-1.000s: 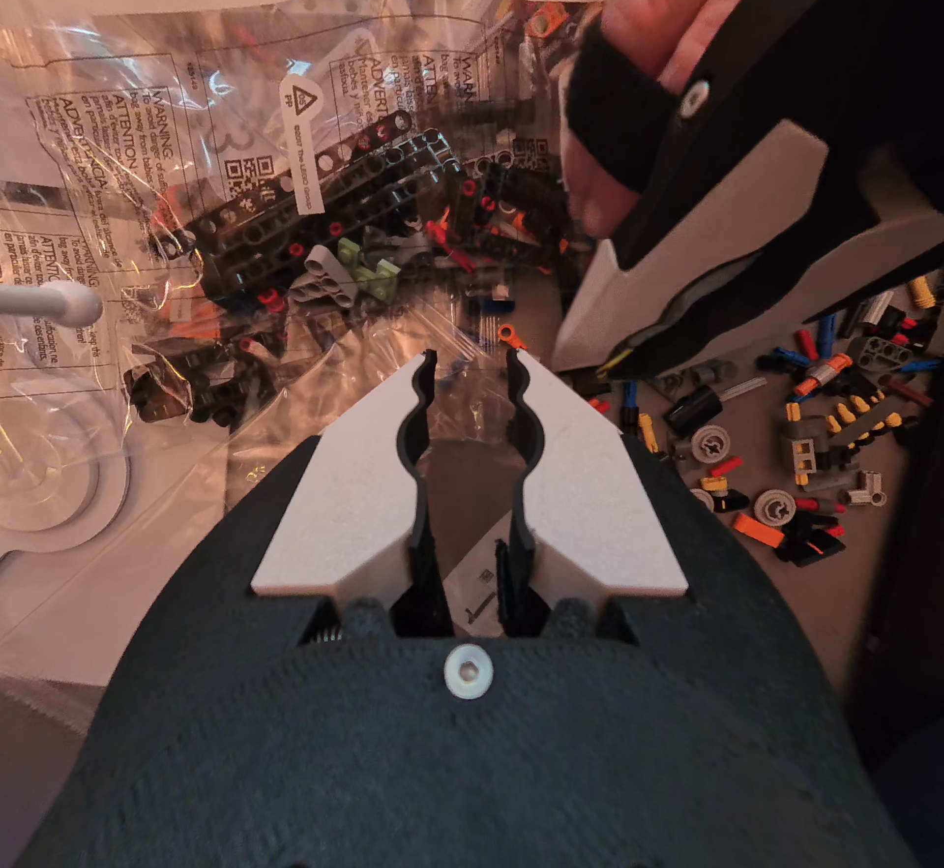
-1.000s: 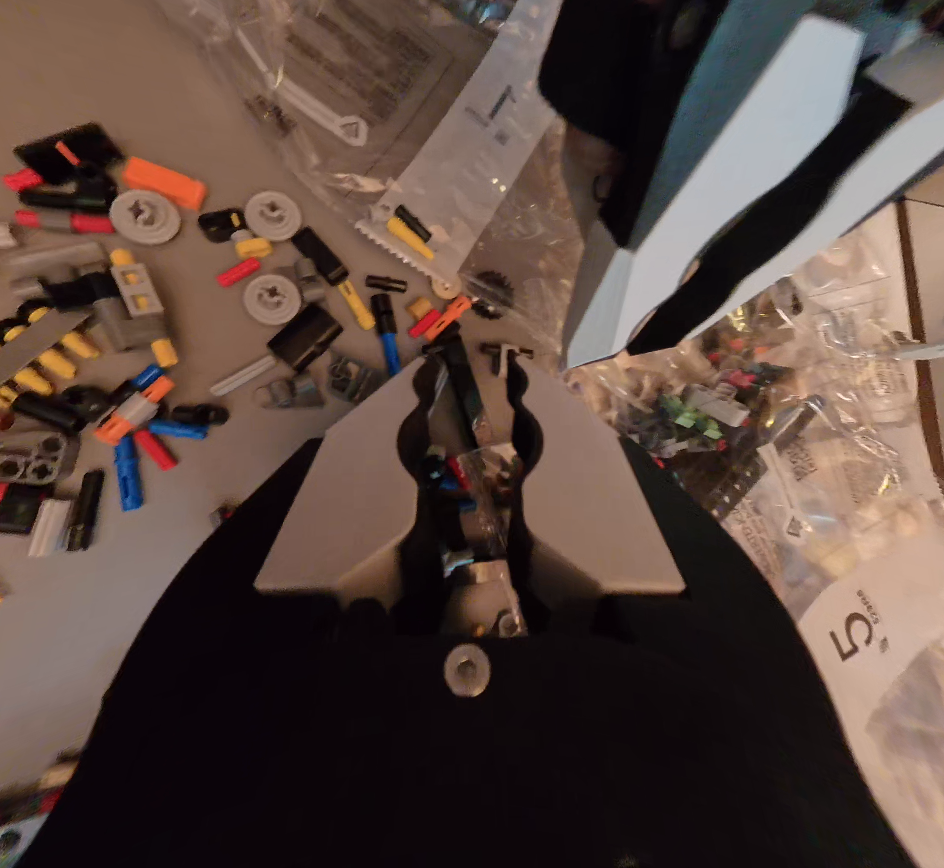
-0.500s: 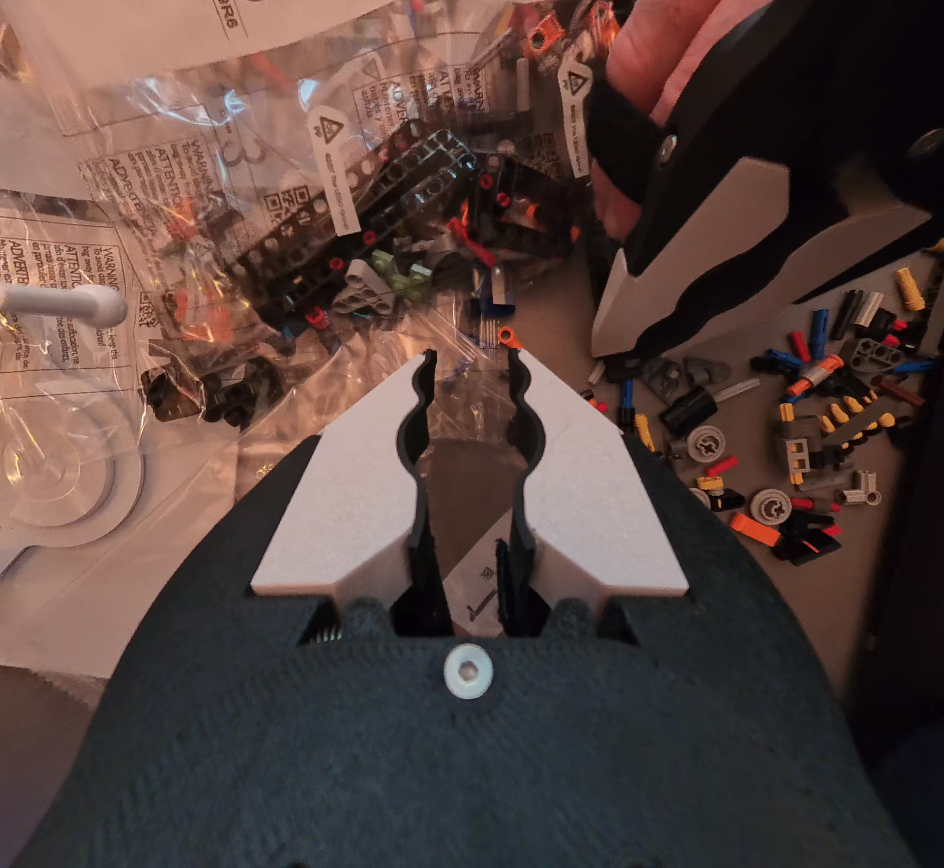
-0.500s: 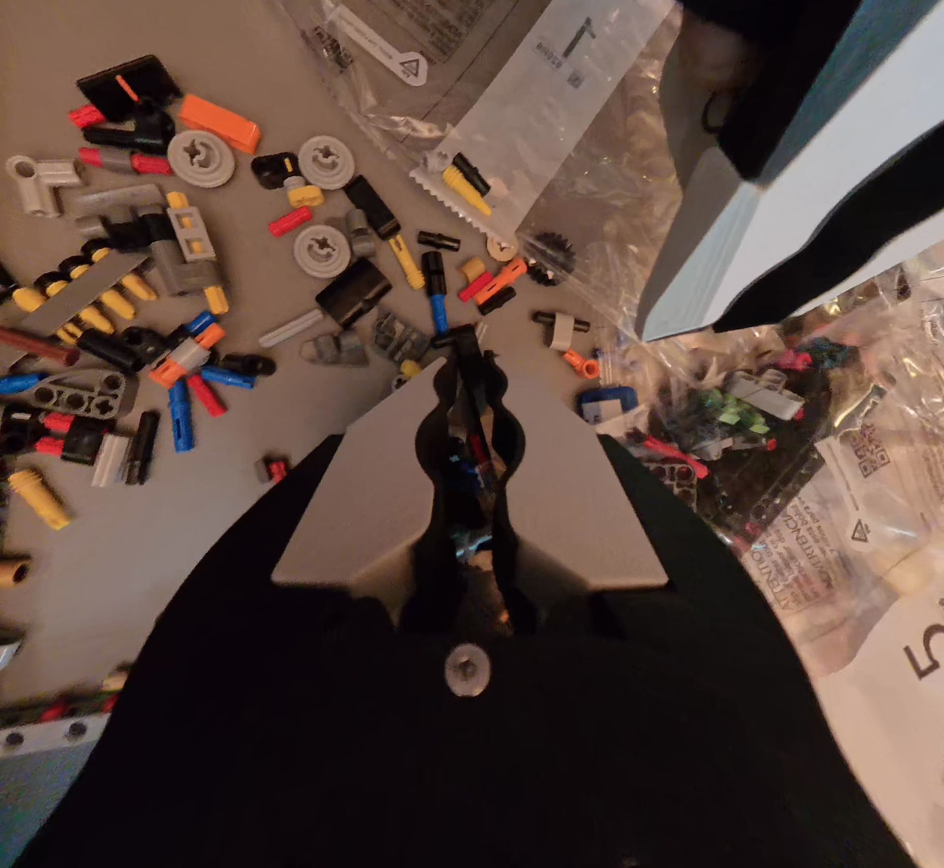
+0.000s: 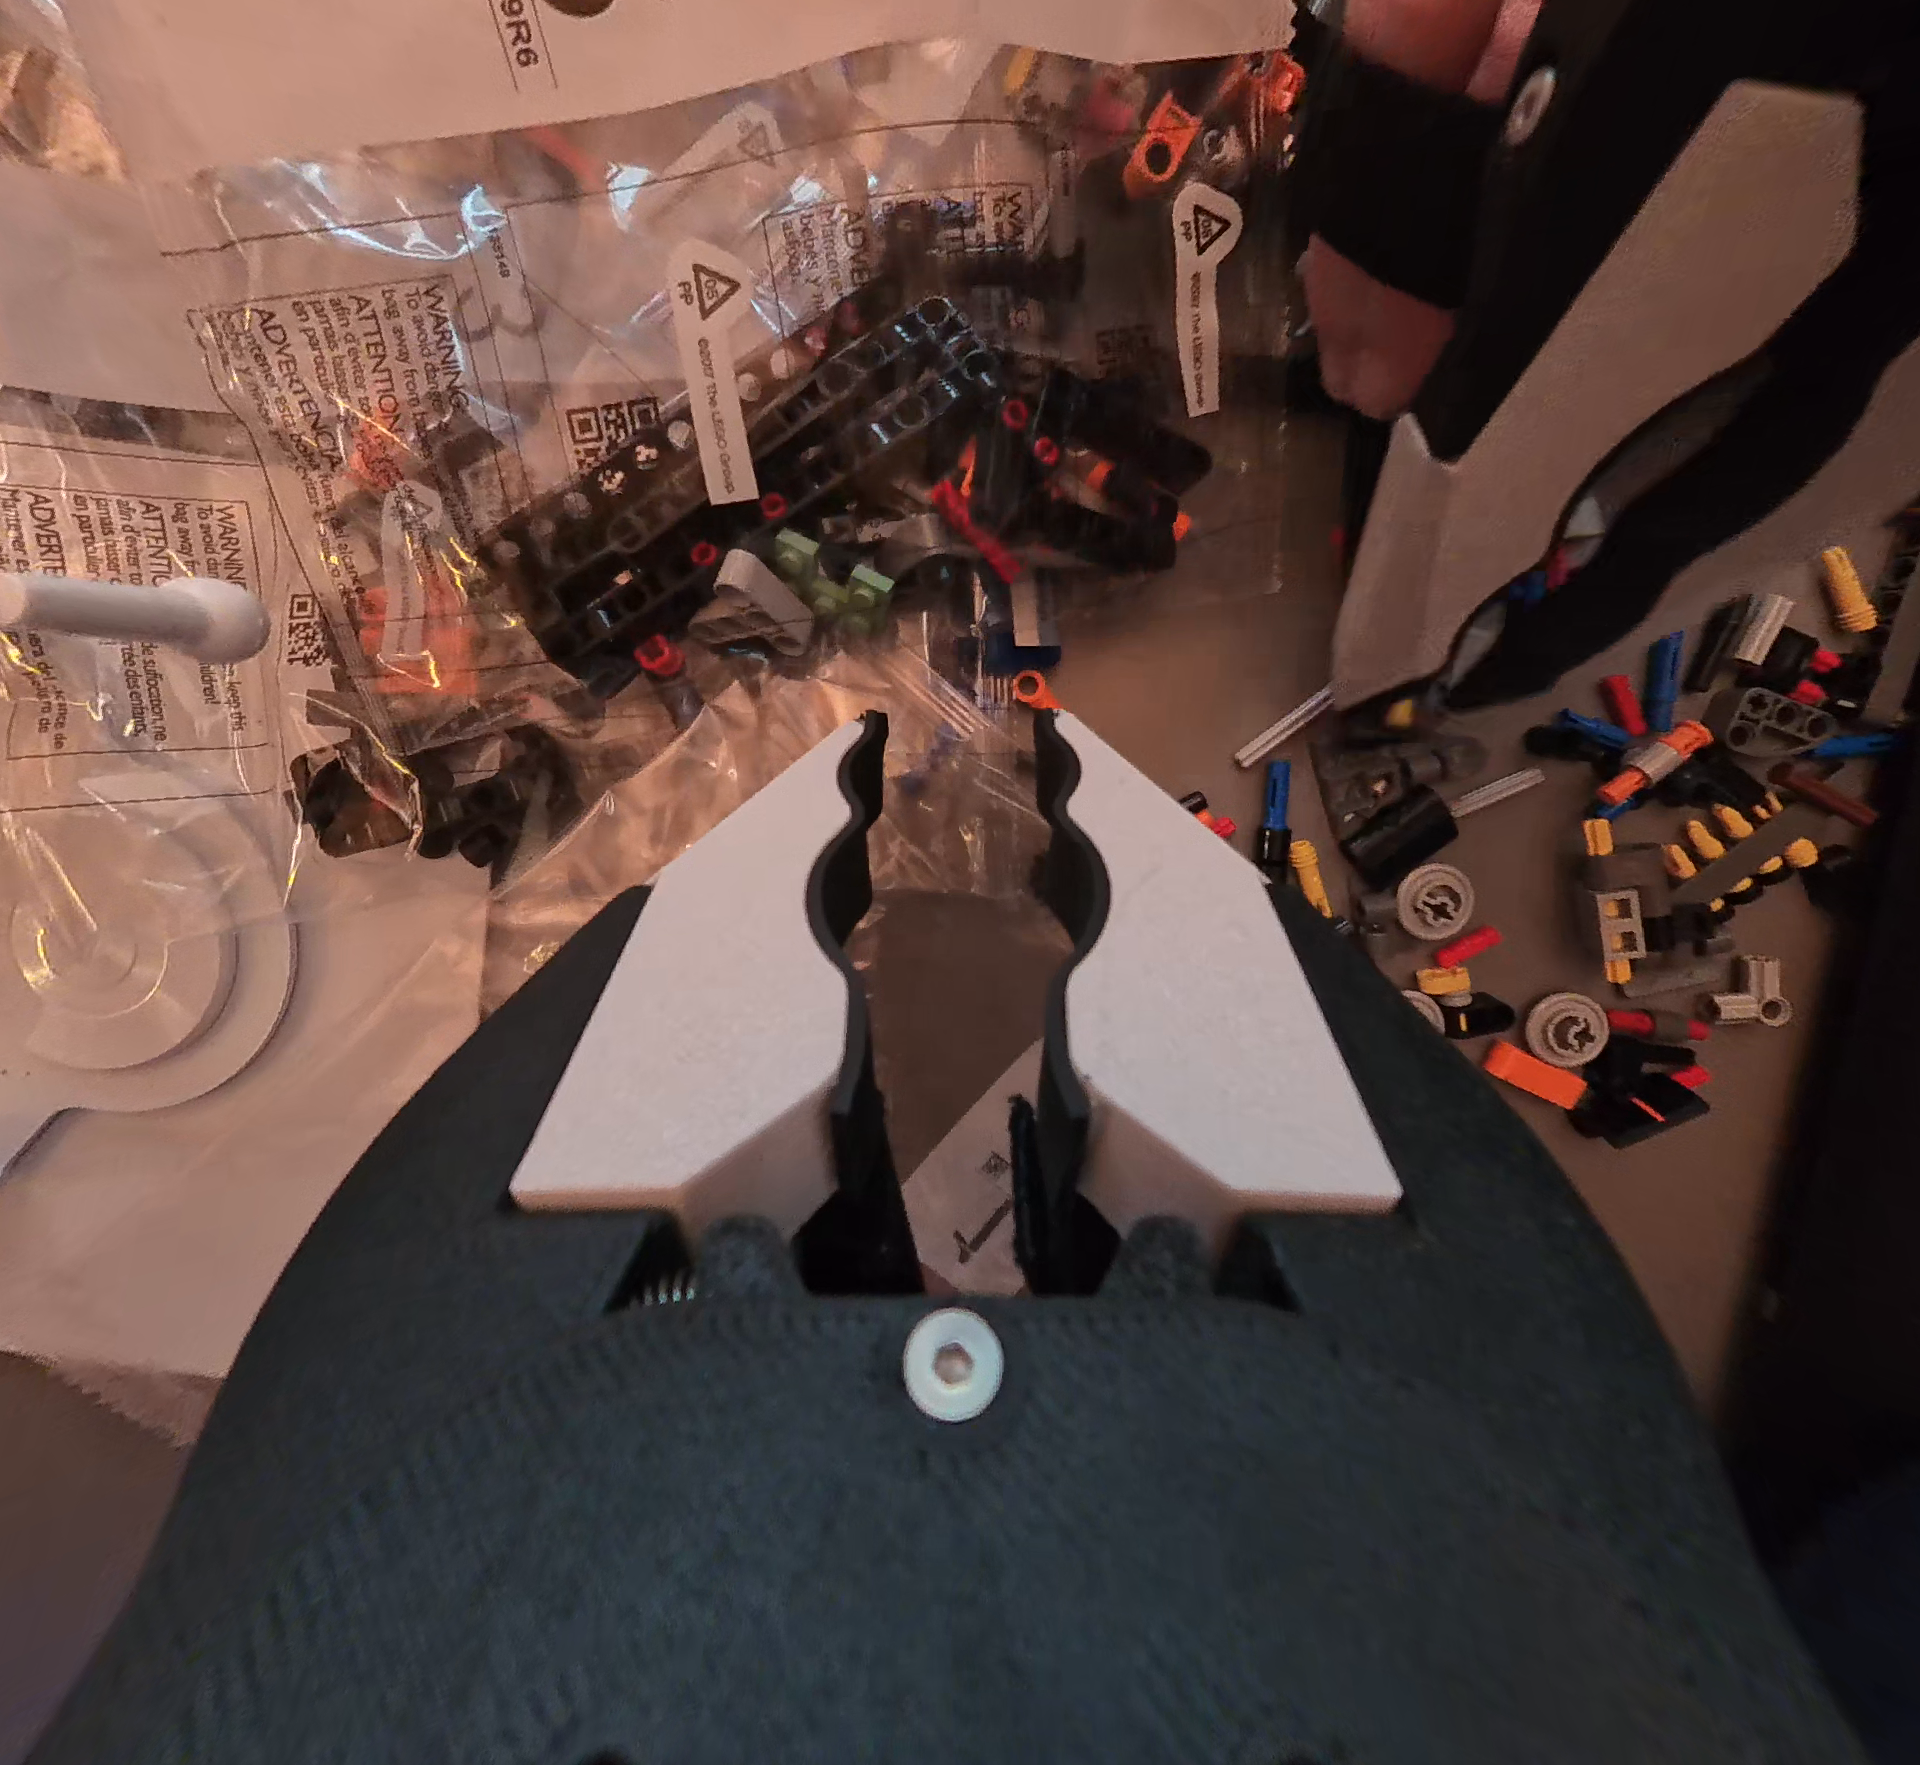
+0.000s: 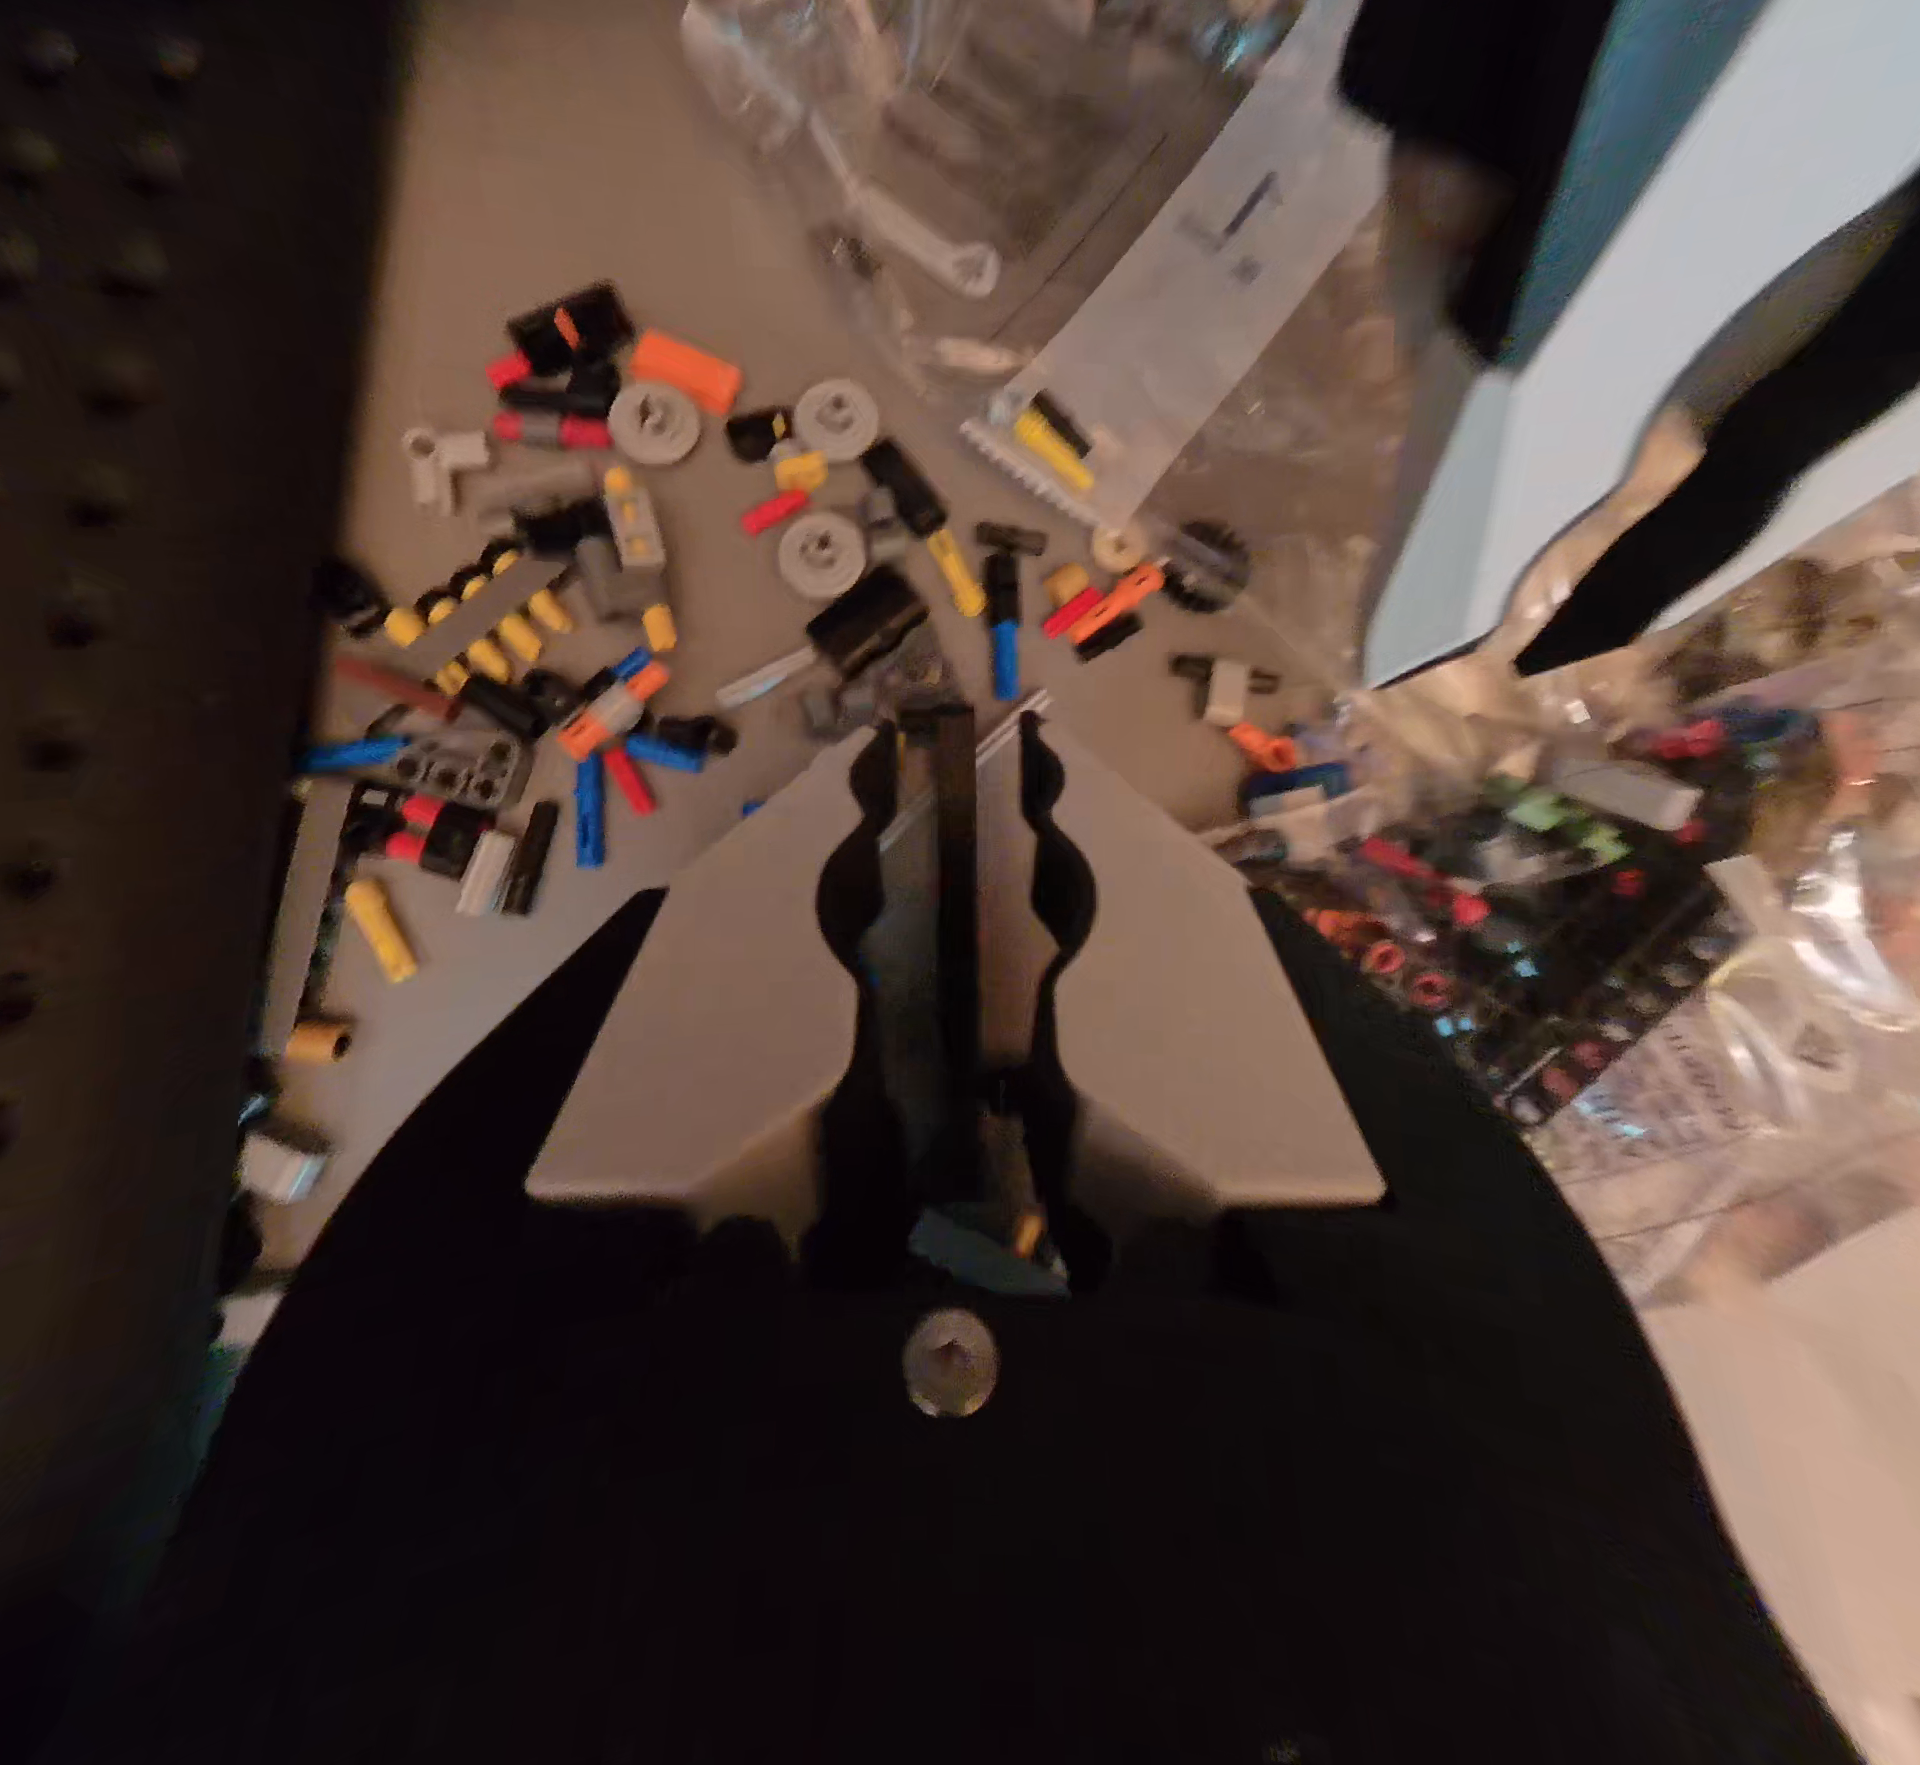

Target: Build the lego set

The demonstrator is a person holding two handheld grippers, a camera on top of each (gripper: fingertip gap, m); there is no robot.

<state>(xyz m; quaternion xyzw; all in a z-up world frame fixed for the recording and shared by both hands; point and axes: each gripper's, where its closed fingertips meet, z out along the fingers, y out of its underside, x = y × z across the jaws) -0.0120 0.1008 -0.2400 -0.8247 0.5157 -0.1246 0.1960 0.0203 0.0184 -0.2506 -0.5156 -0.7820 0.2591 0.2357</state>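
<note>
Now our left tongs [image 5: 961, 728] hang spread and empty over a clear bag of pieces [image 5: 810, 489], while our right tongs [image 6: 956, 739] sit slightly parted around a black beam [image 6: 954, 842], above loose pieces [image 6: 644, 593] scattered on the tabletop [image 6: 582, 188].

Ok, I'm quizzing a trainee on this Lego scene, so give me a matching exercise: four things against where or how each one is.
1. lime-green pieces
2. orange brick
3. left gripper
4. yellow pin

A. open, nothing between its fingers
B. on the white strip of the torn bag
C. inside a clear bag
D. loose on the bare table

Pairs: 1-C, 2-D, 3-A, 4-B
</note>
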